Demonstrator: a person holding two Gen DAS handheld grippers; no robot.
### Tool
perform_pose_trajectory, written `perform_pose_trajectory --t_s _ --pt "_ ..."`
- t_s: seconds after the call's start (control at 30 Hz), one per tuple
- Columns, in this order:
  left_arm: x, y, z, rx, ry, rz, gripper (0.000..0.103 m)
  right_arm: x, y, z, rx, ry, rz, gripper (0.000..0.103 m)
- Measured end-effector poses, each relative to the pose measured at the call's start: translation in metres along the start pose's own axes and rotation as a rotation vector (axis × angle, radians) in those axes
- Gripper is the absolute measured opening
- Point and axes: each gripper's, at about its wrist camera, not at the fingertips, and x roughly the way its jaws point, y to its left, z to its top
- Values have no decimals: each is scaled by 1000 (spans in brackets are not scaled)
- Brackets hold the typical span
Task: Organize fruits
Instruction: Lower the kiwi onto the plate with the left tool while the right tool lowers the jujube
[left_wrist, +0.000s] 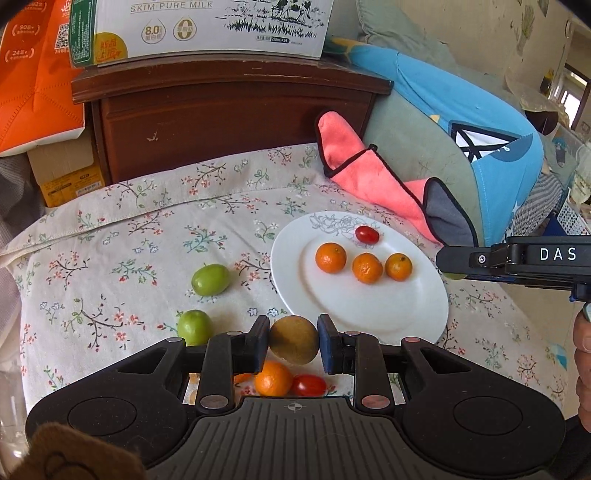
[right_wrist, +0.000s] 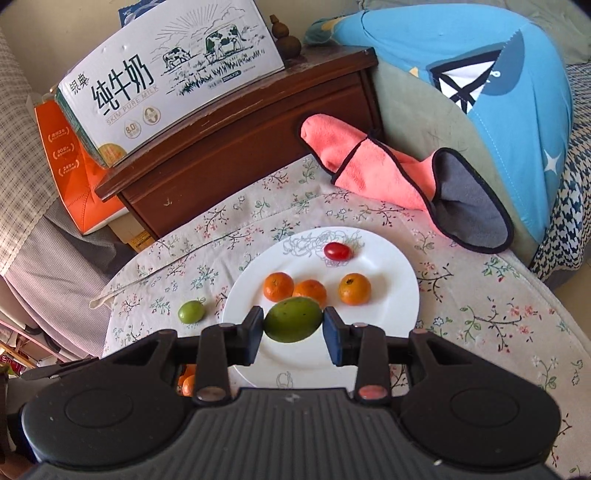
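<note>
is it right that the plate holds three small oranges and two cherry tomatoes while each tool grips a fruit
Not quite: the white plate holds three small oranges and only one cherry tomato, as the right wrist view shows. The rest stands: the right tool grips a green fruit, the left tool a brownish one.

A: Where does the plate (left_wrist: 369, 317) sit?
B: On the worktop (left_wrist: 129, 236), right of two loose fruits (left_wrist: 209, 279).

A: What lies on it?
B: Three small citrus (left_wrist: 330, 257) in a row, a tomato (left_wrist: 367, 234) behind them.

A: And behind the plate?
B: A folded cloth (left_wrist: 369, 173) leans on a cushion (left_wrist: 491, 147); left of that stands a cabinet (left_wrist: 229, 122) with a milk carton (left_wrist: 207, 29) on top.
</note>
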Motion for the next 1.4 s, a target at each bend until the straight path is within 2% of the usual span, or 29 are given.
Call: perform_pose_trajectory --t_s 0.17,0.37,0.57,0.83,1.2,1.23,1.3,1.33,1.37,1.4 --pt "17 -9 8 13 -8 -11 25 13 -17 20 39 -4 15 35" --pt "37 -21 18 31 -22 -48 25 38 -32 37 50 -8 -12 35" --pt "55 -26 23 34 -19 -64 25 61 -32 39 51 22 2 35" --pt "74 -35 22 53 8 -58 25 84 -38 40 53 41 -25 35" --pt "76 -40 20 60 3 -61 28 101 -43 36 79 60 -61 37" --pt "74 -40 21 53 -1 -62 30 101 -42 36 80 57 -59 38" --pt "70 -38 23 33 -13 -55 45 100 -41 37 80 55 -54 38" --pt "68 -37 24 25 -21 -49 58 99 -40 37 79 55 -51 38" --pt "65 -36 25 17 -33 -40 63 98 -40 37 79 52 -51 39" --pt "62 -35 27 13 -43 -35 63 97 -39 37 76 47 -52 39"
